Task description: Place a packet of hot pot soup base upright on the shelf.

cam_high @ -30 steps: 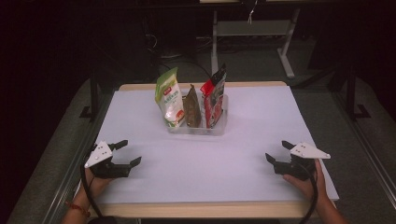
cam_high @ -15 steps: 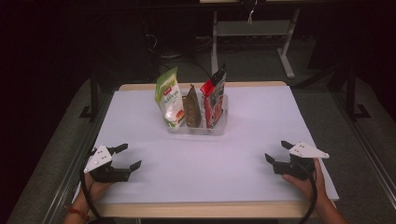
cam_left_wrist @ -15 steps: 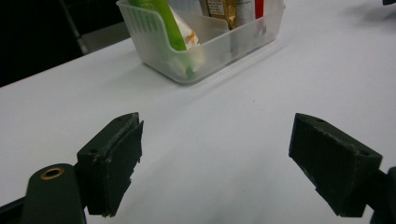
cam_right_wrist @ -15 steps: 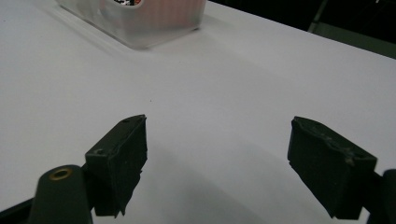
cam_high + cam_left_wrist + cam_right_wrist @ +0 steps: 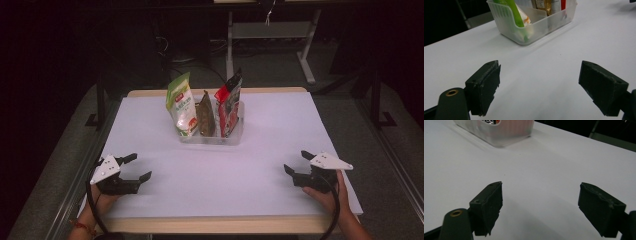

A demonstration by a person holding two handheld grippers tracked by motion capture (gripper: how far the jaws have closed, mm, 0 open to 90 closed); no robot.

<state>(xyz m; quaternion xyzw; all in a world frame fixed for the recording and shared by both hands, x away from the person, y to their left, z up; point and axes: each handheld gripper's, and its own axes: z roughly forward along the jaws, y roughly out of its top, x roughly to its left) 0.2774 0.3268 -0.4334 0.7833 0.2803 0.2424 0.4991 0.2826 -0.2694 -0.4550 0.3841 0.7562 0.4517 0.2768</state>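
Okay, quick pass, both hands idling at the near edge.

Scene: a clear plastic bin is sitting upper centre of the high view on the white table, holding three upright snack pouches.
Pouches: green-and-white pouch is standing at the bin's left end, brown pouch in the middle, red-and-black pouch at the right end; all three are leaning a little, tops poking above the rim.
Left gripper: lying at lower left of the high view, jaws standing wide apart with nothing between them, just bare tabletop.
Right gripper: lying at lower right, jaws likewise spread wide, gripping nothing.
Key relation: the bin is lying up-frame and inward from both grippers, well apart from each; its long axis is running left to right across the frame.
Nearer hand: roughly even; the left gripper is looking nearer the green-and-white pouch, the right gripper nearer the red-and-black one.
Left gripper view: bin is showing top centre, its green pouch closest.
Right gripper view: bin is showing at top left, contents mostly cropped.
Next move, judged: whichever hand goes is needing to travel up-frame and inward, then come down over a pouch top.
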